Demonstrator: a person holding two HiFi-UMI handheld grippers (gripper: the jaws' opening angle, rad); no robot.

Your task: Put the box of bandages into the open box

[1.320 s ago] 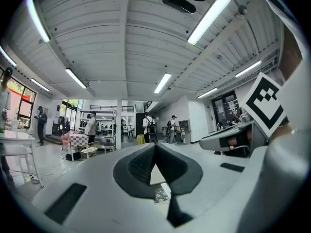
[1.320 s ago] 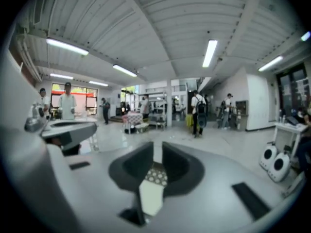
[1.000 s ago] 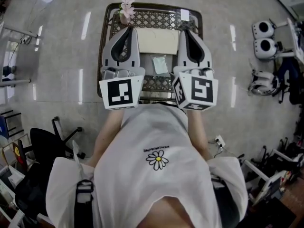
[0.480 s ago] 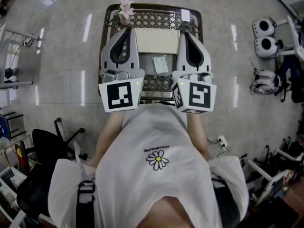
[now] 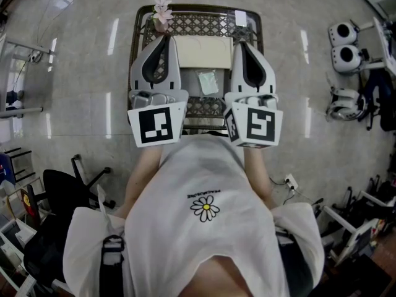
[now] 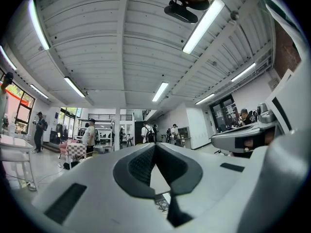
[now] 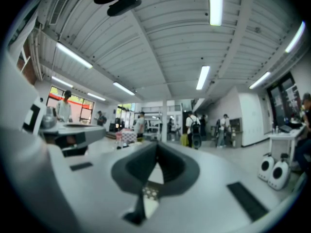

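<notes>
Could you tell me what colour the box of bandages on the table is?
The box of bandages is pale green, clearest in the head view.

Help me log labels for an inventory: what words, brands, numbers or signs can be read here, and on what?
Nothing can be read.
Shirt: small print above the daisy, too small to read.
Bandage box: no legible print.
White tag on the table: too small.
Marker cubes: square patterns only, no letters.
</notes>
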